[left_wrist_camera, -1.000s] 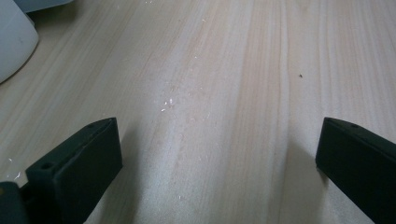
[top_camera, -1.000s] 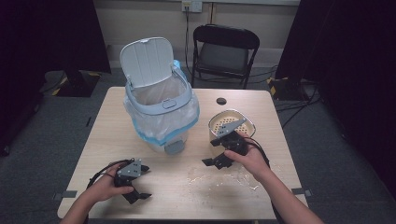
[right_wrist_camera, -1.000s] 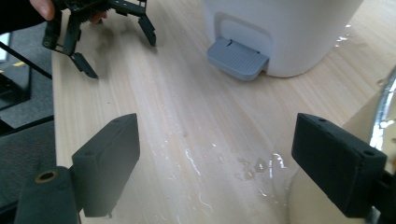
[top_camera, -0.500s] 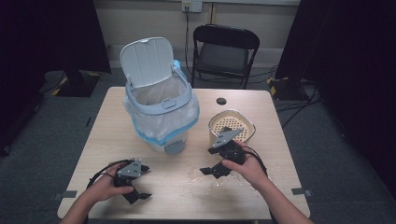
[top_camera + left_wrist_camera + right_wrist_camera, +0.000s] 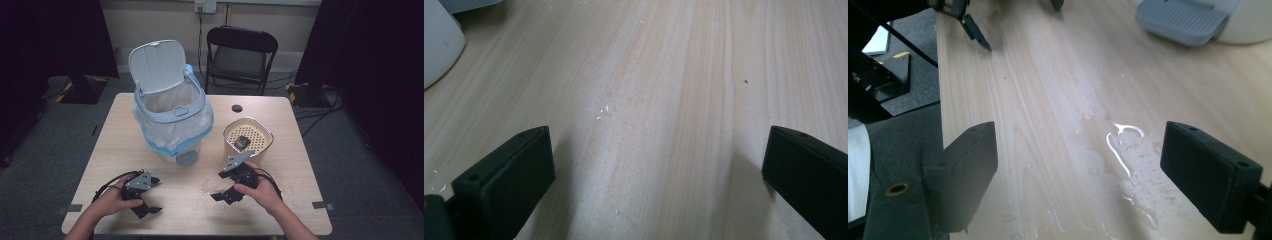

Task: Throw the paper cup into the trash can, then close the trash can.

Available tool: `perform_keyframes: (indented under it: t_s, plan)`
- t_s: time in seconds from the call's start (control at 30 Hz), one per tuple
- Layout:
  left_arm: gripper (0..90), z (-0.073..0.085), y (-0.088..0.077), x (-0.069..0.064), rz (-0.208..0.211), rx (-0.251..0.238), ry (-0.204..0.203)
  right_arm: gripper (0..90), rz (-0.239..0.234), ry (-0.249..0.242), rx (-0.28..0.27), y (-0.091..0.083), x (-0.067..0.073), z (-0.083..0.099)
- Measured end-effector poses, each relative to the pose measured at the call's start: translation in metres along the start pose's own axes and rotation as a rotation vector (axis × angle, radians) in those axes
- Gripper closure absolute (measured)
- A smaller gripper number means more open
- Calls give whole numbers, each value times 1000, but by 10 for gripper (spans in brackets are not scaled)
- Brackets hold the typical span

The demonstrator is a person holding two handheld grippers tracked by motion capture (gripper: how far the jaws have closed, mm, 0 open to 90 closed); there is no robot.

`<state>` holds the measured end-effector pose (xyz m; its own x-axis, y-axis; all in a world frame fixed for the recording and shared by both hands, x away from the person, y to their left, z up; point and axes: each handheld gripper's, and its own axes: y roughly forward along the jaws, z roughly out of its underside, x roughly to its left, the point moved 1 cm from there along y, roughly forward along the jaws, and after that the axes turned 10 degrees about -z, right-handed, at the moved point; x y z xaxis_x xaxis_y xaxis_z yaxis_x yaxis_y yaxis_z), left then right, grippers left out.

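My left gripper rests at the table's front left, open, with nothing between its fingers. In the left gripper view the left gripper stands wide over bare wood flecked with small crumbs. My right gripper is low over the front middle of the table, open and pointing left. In the right gripper view the right gripper has a wet patch between its jaws. A cream perforated basket just behind the right hand holds a dark object.
A white pedal bin with its lid up and a blue-white liner stands at the table's middle left; its grey pedal faces the front. A black cap lies at the back. A folding chair stands beyond the table.
My right gripper has moved from beside the basket toward the front of the table and slightly left, down over the wet patch. The left gripper has stayed put.
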<state>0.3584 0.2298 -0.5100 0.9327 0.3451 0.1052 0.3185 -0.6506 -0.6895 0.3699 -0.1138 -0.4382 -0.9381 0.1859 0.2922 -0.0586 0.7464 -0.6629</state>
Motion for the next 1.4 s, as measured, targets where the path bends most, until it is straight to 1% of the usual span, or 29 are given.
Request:
perform_keyframes:
  t_s: [0.1,0.2,0.3,0.33,0.37,0.4,0.47,0.5,0.53,0.57,0.6,0.63,0.67,0.7,0.73,0.8,0.83,0.87,0.9,0.93,0.97,1.0,1.07,1.13,1.17,1.23,1.3,1.33,1.4]
  plan:
    - [0,0,0,0,1,-2,0,147,-12,-1,11,5,1,3]
    - [0,-1,0,0,-6,8,-1,147,-25,-4,6,8,2,5]
    - [0,0,0,-2,-10,-9,-16,147,-24,-10,19,11,3,5]
    - [0,0,-1,-2,-11,-2,-20,147,-20,-11,20,12,3,5]
    - [0,1,-1,-1,-6,-7,-39,147,-23,-10,18,13,3,5]
    - [1,1,-2,-1,-6,-5,-45,147,-28,-10,17,15,3,5]
    - [29,1,-5,0,2,-4,-57,147,-34,-4,26,18,3,6]
    - [67,1,-8,2,3,-3,-79,147,-35,-8,31,19,3,6]
    - [155,1,-10,4,-3,-7,-94,147,-39,-5,33,21,3,7]
    - [206,1,-12,6,-6,-6,-119,147,-46,-9,32,23,3,7]
    - [191,1,-14,8,-8,-9,-135,147,-42,-8,34,24,3,7]
    - [145,0,-16,9,-10,-20,-152,147,-44,-10,35,25,3,7]
    - [153,-1,-18,11,-10,-41,-167,147,-47,-14,37,25,2,7]
    - [170,-1,-19,12,-10,-44,-177,147,-48,-12,32,25,2,7]
    - [154,-2,-21,14,-17,-45,-187,147,-52,-12,27,25,2,7]
    - [156,-5,-25,18,-35,-16,-201,147,-56,-8,29,25,2,7]
    - [157,-6,-27,21,-52,-3,-209,147,-57,-9,29,26,1,8]
    - [158,-7,-28,24,-64,-3,-228,147,-61,-7,30,26,1,8]
    - [158,-8,-31,27,-74,18,-229,147,-65,-8,31,26,0,9]
    - [158,-9,-33,29,-83,23,-228,147,-63,-3,32,25,0,10]
    - [158,-11,-37,31,-94,17,-239,147,-60,-9,32,25,-1,11]
    - [158,-13,-40,33,-95,12,-258,147,-65,2,33,25,-1,12]
    - [158,-18,-47,37,-110,17,-270,147,-58,5,33,24,-1,13]
    - [158,-23,-53,41,-114,15,-297,148,-62,7,31,23,-1,13]
    - [158,-26,-58,44,-121,17,-328,148,-62,13,29,23,-1,13]
    - [158,-31,-63,49,-130,16,-372,148,-54,8,32,22,-1,12]
    - [158,-35,-69,53,-142,17,-394,148,-53,5,31,22,-1,12]
    - [158,-37,-72,54,-146,22,-399,148,-53,8,31,22,0,12]
    - [158,-40,-78,57,-166,30,-401,148,-49,4,34,21,0,12]
